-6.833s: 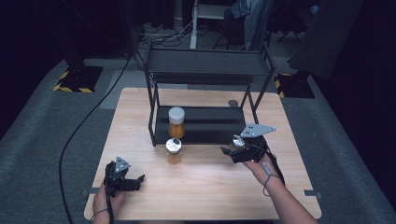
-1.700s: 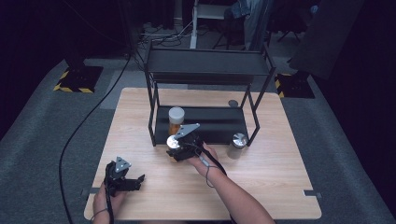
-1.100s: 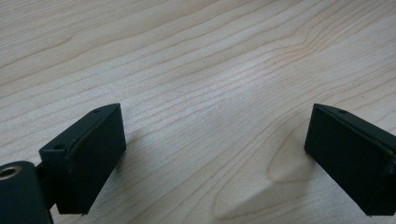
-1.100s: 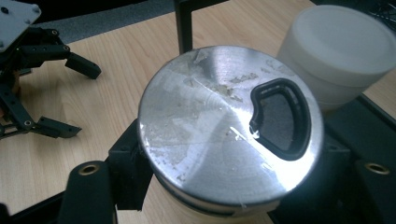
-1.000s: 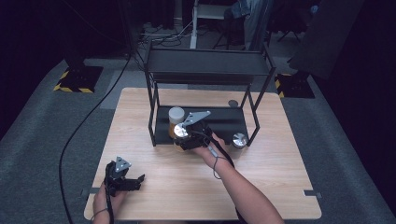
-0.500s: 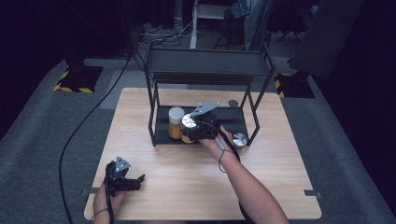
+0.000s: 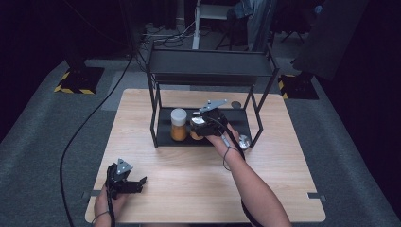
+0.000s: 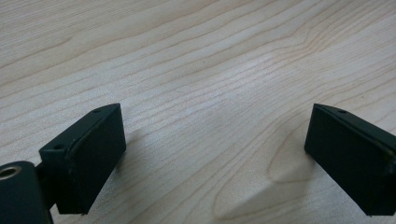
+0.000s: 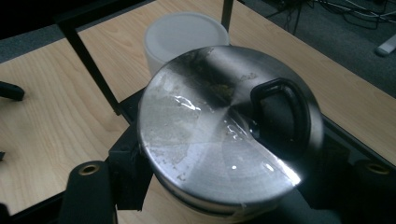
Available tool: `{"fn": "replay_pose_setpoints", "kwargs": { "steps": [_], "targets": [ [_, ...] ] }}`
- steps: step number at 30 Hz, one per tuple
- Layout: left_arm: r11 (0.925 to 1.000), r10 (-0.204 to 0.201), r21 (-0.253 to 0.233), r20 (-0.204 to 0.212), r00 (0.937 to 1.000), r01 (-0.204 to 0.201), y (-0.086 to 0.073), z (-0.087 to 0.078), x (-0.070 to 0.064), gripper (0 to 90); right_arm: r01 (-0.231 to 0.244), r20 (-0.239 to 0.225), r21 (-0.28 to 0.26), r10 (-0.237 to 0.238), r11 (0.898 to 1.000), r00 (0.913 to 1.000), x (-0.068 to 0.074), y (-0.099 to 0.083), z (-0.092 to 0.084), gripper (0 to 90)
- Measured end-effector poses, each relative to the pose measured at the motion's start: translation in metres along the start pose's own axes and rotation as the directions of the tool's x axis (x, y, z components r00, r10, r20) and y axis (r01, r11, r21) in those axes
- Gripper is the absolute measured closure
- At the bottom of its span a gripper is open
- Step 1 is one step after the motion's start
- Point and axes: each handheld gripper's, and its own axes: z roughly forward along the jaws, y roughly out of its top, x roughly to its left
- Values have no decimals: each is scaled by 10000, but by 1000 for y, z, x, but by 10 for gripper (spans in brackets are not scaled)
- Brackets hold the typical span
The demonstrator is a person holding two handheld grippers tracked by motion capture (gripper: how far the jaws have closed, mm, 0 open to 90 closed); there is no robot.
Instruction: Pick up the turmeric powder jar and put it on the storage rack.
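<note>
Carried off the open bench, the steel-lidded jar [image 7: 196, 126] has travelled in the right claw [image 7: 202, 128] from the near left of the rack to the rack's lower shelf [image 7: 236, 124], just right of the white-lidded jar [image 7: 178, 124]. That claw is clamped on the jar below its lid, a black jaw on either side in the right gripper view, with the brushed lid [image 9: 224, 140] and its black ring pull [image 9: 279, 112] on top. I judge this the placing step: the jar is over the dark shelf, though whether its base has touched down is hard to tell from above. Next comes a short lowering until it sits flat, clear of its neighbour and the rack's uprights, then opening the jaws and drawing back toward the near edge without tipping it.

A second steel-lidded jar [image 7: 243, 140] stands by the rack's near right leg. At the near left corner, the left claw [image 7: 128, 183] rests wide open on the pale wood bench [image 7: 283, 189], holding nothing. Grey carpet, cables and dark equipment surround it.
</note>
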Motion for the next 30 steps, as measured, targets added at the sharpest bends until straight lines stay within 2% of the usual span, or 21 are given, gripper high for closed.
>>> {"fn": "replay_pose_setpoints", "kwargs": {
  "steps": [8, 15, 18, 30],
  "targets": [
    [10000, 4, 2, 0, 10000, -4, 0, 0, 0, 55, -448, 341, 170, 442, 9988, 9984, -8, -2, 10, 320],
    [10000, 10, 0, 1, 10000, -10, 0, 0, 0, 55, -848, 698, 400, 819, 9956, 9942, -7, -5, 24, 320],
    [10000, 20, 5, 2, 10000, -20, 0, 0, 0, 55, -1024, 696, 405, 994, 9939, 9926, -9, -8, 29, 320],
    [10000, 22, 14, 4, 10000, -22, 0, 0, 0, 55, -1223, 813, 635, 1170, 9905, 9898, -10, -15, 51, 319]
  ]
}}
